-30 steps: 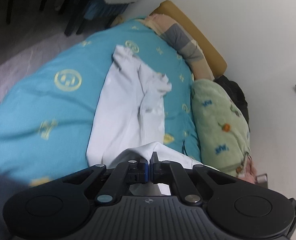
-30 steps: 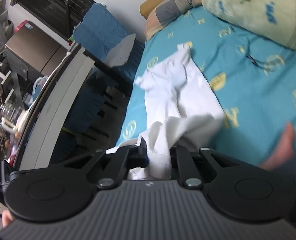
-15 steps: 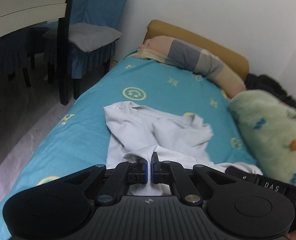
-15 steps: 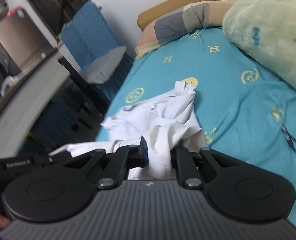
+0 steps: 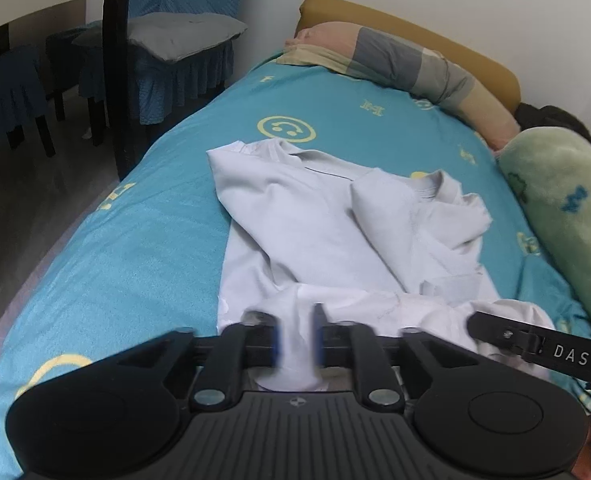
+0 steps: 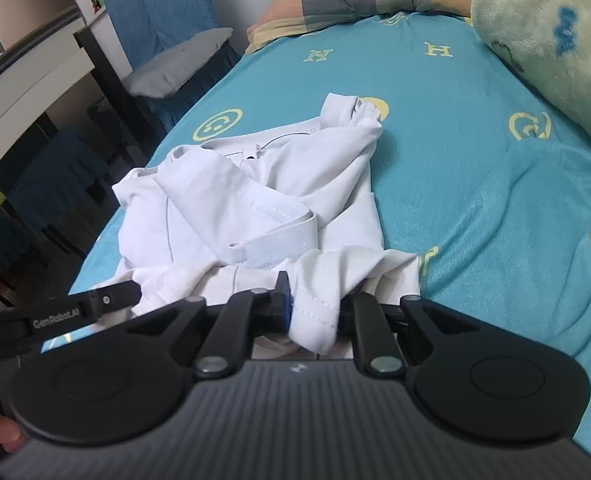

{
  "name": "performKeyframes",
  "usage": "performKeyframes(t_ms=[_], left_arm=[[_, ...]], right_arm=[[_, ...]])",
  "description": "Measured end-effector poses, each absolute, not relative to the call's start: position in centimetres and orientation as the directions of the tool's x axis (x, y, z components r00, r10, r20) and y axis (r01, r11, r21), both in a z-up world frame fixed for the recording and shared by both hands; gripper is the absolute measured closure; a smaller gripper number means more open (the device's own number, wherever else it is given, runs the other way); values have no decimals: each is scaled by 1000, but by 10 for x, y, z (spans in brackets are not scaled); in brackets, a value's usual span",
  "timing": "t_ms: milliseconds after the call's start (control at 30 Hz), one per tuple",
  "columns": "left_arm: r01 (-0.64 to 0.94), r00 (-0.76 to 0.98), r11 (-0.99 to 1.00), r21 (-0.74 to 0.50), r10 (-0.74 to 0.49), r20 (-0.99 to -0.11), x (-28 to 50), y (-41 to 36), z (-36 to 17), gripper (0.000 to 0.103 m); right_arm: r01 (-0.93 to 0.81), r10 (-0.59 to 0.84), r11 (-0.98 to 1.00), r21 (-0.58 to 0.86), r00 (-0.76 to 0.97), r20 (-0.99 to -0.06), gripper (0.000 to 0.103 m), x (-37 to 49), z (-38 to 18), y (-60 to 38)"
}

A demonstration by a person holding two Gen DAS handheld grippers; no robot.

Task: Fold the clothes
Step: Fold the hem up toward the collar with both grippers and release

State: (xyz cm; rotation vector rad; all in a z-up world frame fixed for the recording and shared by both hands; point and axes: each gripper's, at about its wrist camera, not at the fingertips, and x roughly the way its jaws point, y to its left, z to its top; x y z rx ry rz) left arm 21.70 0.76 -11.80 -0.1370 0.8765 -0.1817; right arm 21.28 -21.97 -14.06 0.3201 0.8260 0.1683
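Item: white shirt (image 5: pixel 315 224), crumpled, lying on a bed with a teal bedsheet (image 5: pixel 127 248) printed with yellow emblems. The garment spreads directly ahead of both hand-held grippers; its near hem is bunched up at their fingers, its collar end lies farthest away.

Left hand-held gripper (image 5: pixel 297 338): jaws parted, blurred in its own view, with white cloth lying in the gap between them. The pads do not appear to press the fabric. In the right wrist view its arm enters from the left edge, just beside the shirt's near-left corner (image 6: pixel 95 304).

Right hand-held gripper (image 6: pixel 313 312): a thick fold of the shirt's stitched hem sits between the jaws and hangs toward the camera. The left finger touches the fold; the right finger is hidden behind cloth, so whether it clamps or merely cradles the fabric cannot be told. In the left wrist view its arm enters from the right edge, resting against the near-right hem (image 5: pixel 535 344).

Surroundings: a green plush blanket (image 6: pixel 547 40) to the right of the grippers, well apart from the shirt; a striped pillow (image 5: pixel 395 60) far ahead, against a tan headboard (image 5: pixel 415 24); a chair with a grey cushion (image 5: pixel 183 32) ahead and to the left, beside the bed.
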Motion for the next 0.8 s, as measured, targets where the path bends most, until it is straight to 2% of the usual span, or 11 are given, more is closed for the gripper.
performKeyframes(t_ms=[33,100,133,433,800], left_arm=[[108,622,975,-196,-220,-752,213,8,-115,51],[118,632,976,-184,-216,-744,196,9,-106,48],[127,631,976,-179,-219,-744,187,10,-101,47],[113,630,984,-140,-180,-756,125,11,-91,46],[88,596,993,-76,-114,-795,131,9,-118,46]], right_arm=[[-27,282,934,356,669,-688,69,209,-138,-221],[-36,306,923,382,669,-677,39,201,-132,-224],[-37,305,923,382,675,-672,35,193,-129,-223],[-43,227,955,292,740,-633,34,132,-105,-223],[13,157,972,235,708,-689,37,140,-139,-230]])
